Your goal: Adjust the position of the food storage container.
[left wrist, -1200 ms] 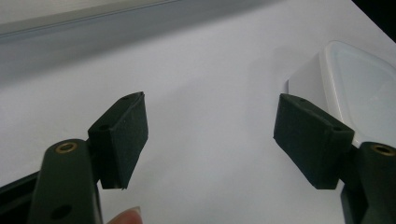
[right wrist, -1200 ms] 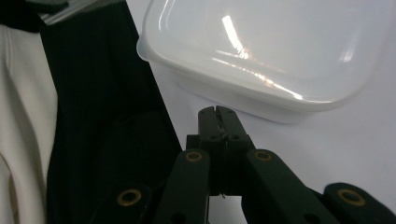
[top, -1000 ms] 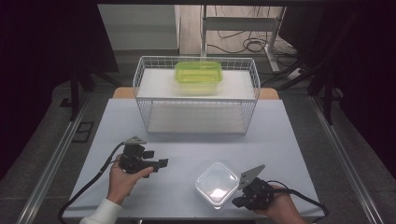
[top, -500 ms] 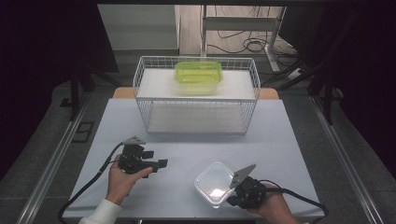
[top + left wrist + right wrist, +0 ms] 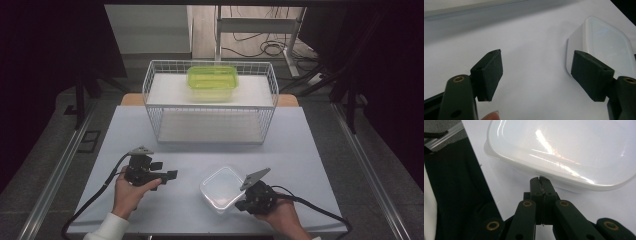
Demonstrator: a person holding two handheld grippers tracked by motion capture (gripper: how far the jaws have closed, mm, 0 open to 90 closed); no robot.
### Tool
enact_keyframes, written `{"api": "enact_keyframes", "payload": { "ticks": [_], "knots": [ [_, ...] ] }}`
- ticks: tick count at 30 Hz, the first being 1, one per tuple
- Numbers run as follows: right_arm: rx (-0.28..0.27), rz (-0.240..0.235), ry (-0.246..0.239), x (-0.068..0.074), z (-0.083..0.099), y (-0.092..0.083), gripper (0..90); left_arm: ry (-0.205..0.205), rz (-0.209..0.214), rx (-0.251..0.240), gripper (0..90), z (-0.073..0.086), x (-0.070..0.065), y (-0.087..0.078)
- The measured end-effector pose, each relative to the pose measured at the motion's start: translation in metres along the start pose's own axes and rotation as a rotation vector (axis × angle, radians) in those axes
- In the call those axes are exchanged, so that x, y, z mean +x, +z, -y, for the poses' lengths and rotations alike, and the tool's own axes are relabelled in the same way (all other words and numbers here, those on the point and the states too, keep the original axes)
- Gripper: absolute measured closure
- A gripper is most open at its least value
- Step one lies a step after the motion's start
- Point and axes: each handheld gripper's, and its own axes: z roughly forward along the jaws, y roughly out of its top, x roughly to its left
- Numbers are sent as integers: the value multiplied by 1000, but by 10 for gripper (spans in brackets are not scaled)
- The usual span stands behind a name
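Observation:
A clear plastic container (image 5: 222, 189) lies on the white table near the front edge, right of centre. My right gripper (image 5: 240, 205) is at its near right edge. In the right gripper view the jaws are shut, with the tips of my right gripper (image 5: 540, 179) pinched on the rim of the container (image 5: 564, 147). My left gripper (image 5: 169, 176) rests low over the table to the left and points toward the container. Its jaws stand open around bare table in the left gripper view (image 5: 540, 75), with the container (image 5: 606, 42) beyond its right pad.
A white wire basket (image 5: 210, 107) stands at the back of the table, with a green-lidded container (image 5: 212, 80) on its upper shelf. Cables trail from both grippers off the front edge. Dark floor and metal rails flank the table.
My right gripper and the clear container have slid a little to the left together. The left gripper has stayed where it was, still open.

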Motion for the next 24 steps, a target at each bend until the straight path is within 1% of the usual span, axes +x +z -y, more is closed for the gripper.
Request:
{"api": "enact_keyframes", "payload": {
  "ticks": [2,4,6,8,11,14,17,18,20,24],
  "knots": [
    [5,-3,-8,1,-4,4,893,3,-3,5,249,0,0,1],
    [21,5,-33,3,-8,9,893,1,-6,10,249,0,1,1],
    [24,7,-35,3,-12,13,893,-1,-6,10,249,1,2,1],
    [19,8,-32,4,-16,15,893,-3,-7,7,249,1,2,0],
    [9,-7,-26,5,-23,20,893,2,-14,11,248,1,3,0],
    [8,-2,-36,7,-28,24,893,0,-18,15,245,2,3,0],
    [4,-4,-24,8,-31,28,893,1,-22,14,245,2,4,-1],
    [2,-7,-14,7,-32,30,893,1,-22,14,245,2,4,-2],
    [3,5,-13,7,-35,33,892,1,-24,14,245,2,5,-2],
    [-7,1,-6,7,-40,38,893,0,-23,16,244,2,5,-1]
  ]
}}
